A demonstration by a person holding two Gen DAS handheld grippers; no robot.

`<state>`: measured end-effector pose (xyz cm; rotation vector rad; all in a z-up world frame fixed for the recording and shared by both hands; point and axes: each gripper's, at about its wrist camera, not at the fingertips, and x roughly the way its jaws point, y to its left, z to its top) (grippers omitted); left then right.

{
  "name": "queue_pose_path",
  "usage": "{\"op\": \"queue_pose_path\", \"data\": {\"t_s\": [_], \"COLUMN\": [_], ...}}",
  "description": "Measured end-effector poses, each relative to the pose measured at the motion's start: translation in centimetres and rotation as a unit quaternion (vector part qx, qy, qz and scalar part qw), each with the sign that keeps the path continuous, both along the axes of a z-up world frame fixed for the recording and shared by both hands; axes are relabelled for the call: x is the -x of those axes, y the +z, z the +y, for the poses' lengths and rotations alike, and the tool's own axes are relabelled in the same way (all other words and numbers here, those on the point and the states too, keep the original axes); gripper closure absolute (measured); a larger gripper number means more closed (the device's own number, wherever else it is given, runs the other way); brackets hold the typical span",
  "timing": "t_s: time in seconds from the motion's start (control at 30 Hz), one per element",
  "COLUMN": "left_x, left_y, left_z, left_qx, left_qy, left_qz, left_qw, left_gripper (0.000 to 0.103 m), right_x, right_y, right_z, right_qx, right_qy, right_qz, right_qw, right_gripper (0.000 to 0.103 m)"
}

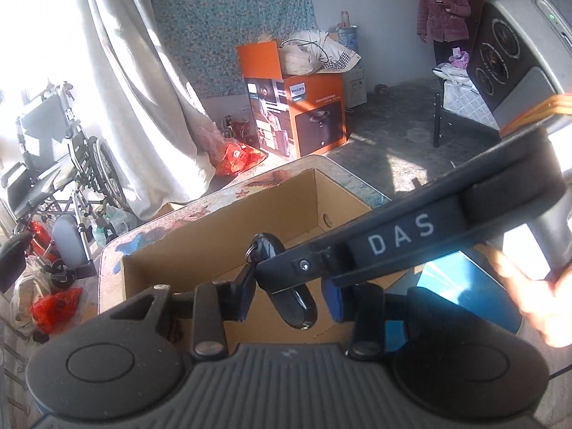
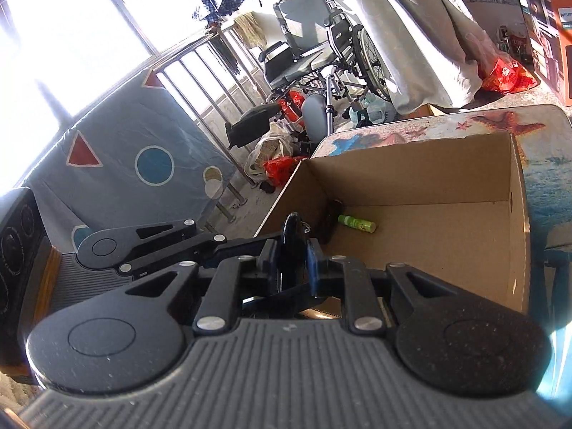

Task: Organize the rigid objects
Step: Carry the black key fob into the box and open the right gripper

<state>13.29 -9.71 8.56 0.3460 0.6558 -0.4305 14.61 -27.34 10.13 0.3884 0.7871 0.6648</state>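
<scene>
Hard to make out: black key fob (image 1: 296,307), hanging over the near end of the open cardboard box (image 1: 214,236), half covered by a crossing finger of the right gripper (image 1: 279,268). Edge-on in the right wrist view, so little of its shape on show. Pinched flat and tight between the right gripper's nearly closed jaws. Flanked on both sides by the part-spread jaws of the left gripper (image 1: 287,286); whether those pads press on the fob cannot be told. Blurred, washed-out hand (image 1: 536,304) cut off at the right edge.

Counted: one fob, one box, two grippers. Inside the box, by its left wall, one small green bottle (image 2: 357,223) lying on its side, touching or just beside one dark object (image 2: 332,221) too shadowed to name.

Box floor otherwise bare cardboard, open toward its far right corner. Box close to the left edge of the starfish-printed table (image 1: 161,228); strip of tabletop free beyond its far wall.
</scene>
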Motion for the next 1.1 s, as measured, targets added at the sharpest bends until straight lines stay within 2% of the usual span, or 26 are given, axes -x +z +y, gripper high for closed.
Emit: {"op": "queue_pose_path", "data": {"t_s": [0.13,0.2,0.33,0.47,0.7,0.87,0.9,1.03,1.1], "left_x": [-5.1,-7.1,-9.9,-12.0,-13.1,-13.6,-13.6,-13.1,-12.8], "left_y": [-1.7,-2.6,-4.9,-6.9,-7.6,-7.3,-7.2,-6.7,-6.3], "left_z": [2.1,2.6,5.0,6.1,6.9,6.8,6.9,6.7,6.6], "left_qx": [-0.011,-0.017,-0.026,-0.034,-0.036,-0.037,-0.035,-0.026,-0.019], "left_qy": [0.027,0.040,0.059,0.081,0.094,0.097,0.097,0.098,0.097], "left_qz": [0.055,0.080,0.124,0.157,0.165,0.164,0.163,0.158,0.156], "left_qw": [0.9981,0.9959,0.9902,0.9838,0.9812,0.9810,0.9811,0.9823,0.9828], "left_gripper": [0.061,0.061,0.061,0.060,0.054,0.054,0.054,0.053,0.053], "right_x": [-6.8,-10.0,-14.2,-16.9,-19.7,-20.7,-20.8,-20.9,-20.6], "right_y": [-1.9,-3.8,-7.2,-10.5,-14.3,-15.8,-16.0,-15.7,-14.9], "right_z": [2.4,4.1,6.0,7.7,9.7,11.1,11.2,11.0,10.7], "right_qx": [-0.014,-0.021,-0.030,-0.029,-0.001,0.030,0.034,0.035,0.036], "right_qy": [0.028,0.038,0.047,0.048,0.046,0.041,0.041,0.031,0.029], "right_qz": [0.088,0.140,0.215,0.266,0.310,0.311,0.310,0.304,0.294], "right_qw": [0.996,0.989,0.975,0.962,0.950,0.949,0.949,0.952,0.955], "right_gripper": [0.087,0.087,0.088,0.088,0.088,0.085,0.083,0.062,0.057]}}
